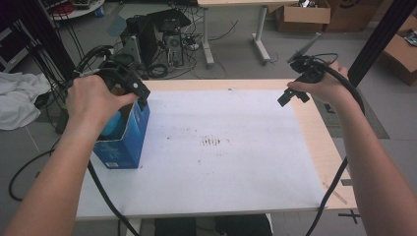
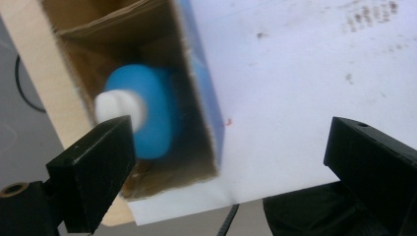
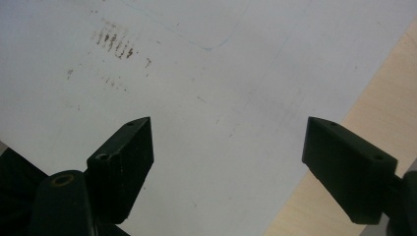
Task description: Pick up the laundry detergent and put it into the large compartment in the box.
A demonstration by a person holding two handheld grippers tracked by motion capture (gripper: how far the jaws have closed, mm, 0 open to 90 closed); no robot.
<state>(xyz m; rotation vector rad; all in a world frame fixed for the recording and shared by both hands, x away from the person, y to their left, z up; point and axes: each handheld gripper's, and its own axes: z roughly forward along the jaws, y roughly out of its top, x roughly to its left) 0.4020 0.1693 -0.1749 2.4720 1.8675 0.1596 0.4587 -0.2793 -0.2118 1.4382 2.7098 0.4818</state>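
A blue cardboard box (image 1: 129,140) stands open-topped at the left of the white sheet (image 1: 226,162). Inside it lies a light blue rounded object with a white cap (image 2: 142,110); its top shows in the high view (image 1: 114,125). My left gripper (image 1: 140,96) hovers over the box's mouth, and in the left gripper view (image 2: 228,152) its jaws stand wide apart with nothing between them. My right gripper (image 1: 294,96) hangs above the sheet's far right corner, open and empty, as the right gripper view (image 3: 226,147) shows.
The white sheet covers a light wooden table (image 1: 322,142), with a dark smudge (image 1: 215,141) in the middle. Beyond the far edge stand computer gear and cables (image 1: 157,39). A black frame post (image 1: 381,34) rises at the right. White cloth (image 1: 17,98) lies at the left.
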